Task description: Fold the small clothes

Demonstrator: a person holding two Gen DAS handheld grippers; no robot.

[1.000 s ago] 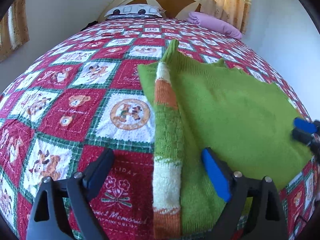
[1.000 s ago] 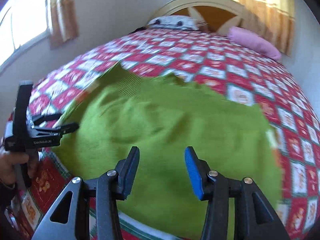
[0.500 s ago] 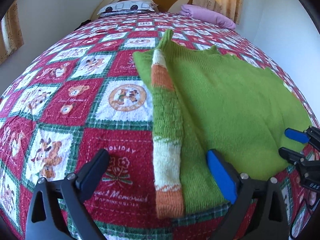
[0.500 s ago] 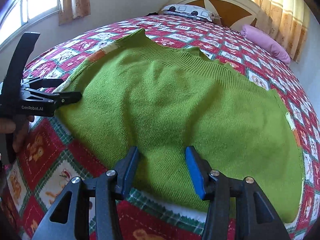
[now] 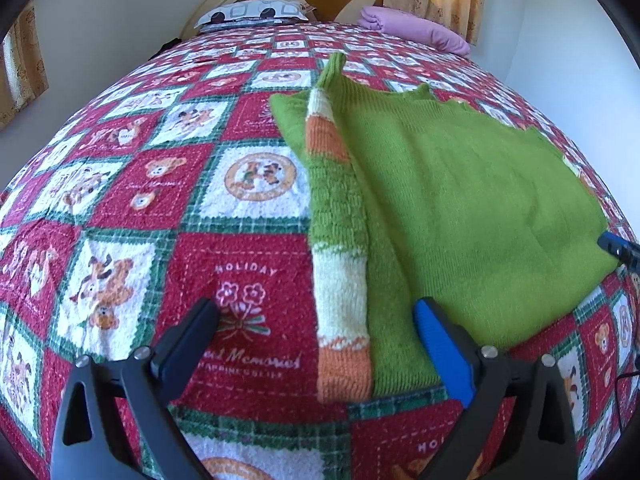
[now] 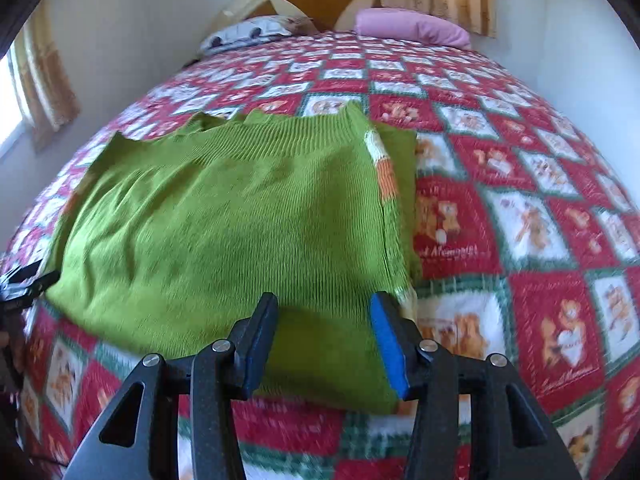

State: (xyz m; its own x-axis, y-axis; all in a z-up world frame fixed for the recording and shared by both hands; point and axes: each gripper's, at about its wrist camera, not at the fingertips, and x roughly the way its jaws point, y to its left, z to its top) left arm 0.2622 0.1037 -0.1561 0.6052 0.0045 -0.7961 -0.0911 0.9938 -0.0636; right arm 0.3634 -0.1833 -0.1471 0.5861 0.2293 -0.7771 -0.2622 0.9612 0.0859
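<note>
Your left tool has just been opening, jaws wide and empty, straddling the striped sleeve; your right tool hovers part-open, empty. The green sweater lies flat on the bed, sleeve folded inward, ready for the next fold.

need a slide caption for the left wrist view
Left gripper, jaws wide open, poised over the striped sleeve folded along the green sweater on a patchwork bedspread.

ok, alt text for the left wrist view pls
A green sweater lies flat on a red patchwork bedspread, its striped sleeve folded along its left edge. The open left gripper hovers over the cuff, touching nothing.
</note>
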